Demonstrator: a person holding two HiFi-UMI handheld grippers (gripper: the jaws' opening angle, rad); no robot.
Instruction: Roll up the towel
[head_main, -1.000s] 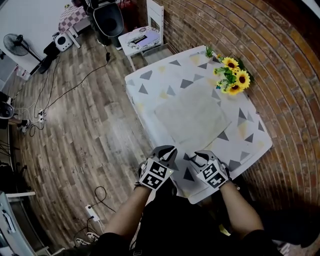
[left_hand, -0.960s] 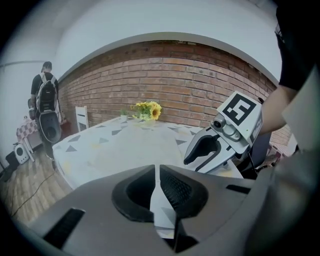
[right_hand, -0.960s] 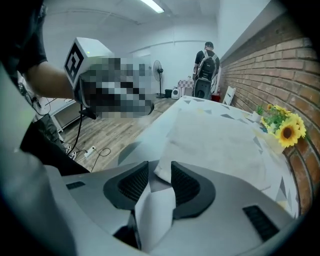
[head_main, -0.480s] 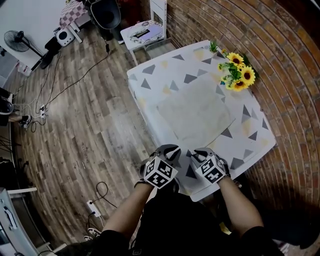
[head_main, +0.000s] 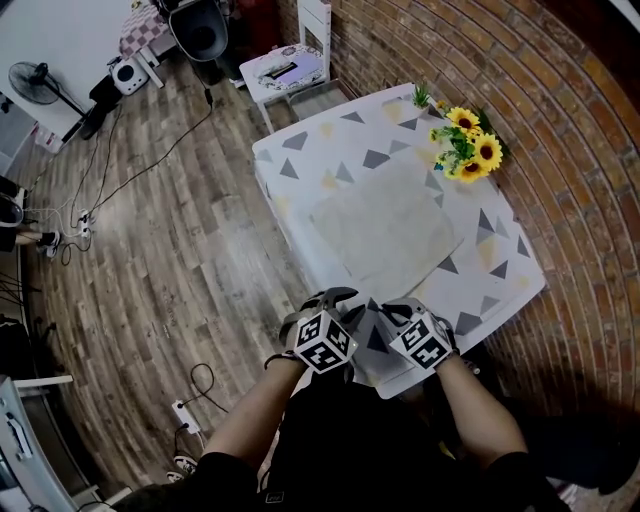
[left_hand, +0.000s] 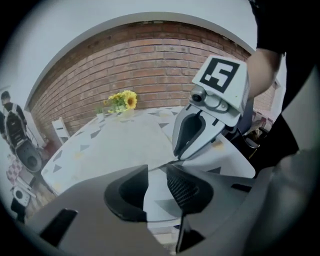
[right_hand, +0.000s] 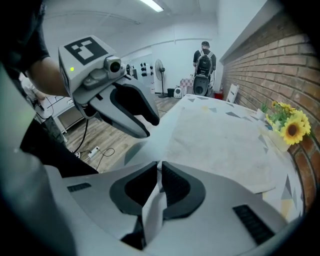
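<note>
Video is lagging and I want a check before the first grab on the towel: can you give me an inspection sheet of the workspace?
Surface: triangle-print tablecloth, draped over the edges.
Job's things: towel flat, unrolled, in the middle.
Clutter: sunflowers at the far corner.
Grippers: left gripper jaws just opened, apart over the tablecloth edge; right gripper jaws just closed, pinching the tablecloth edge, not the towel.
Cables: cable and power strip on the floor.
Surroundings: brick wall, white chair, fan.
</note>
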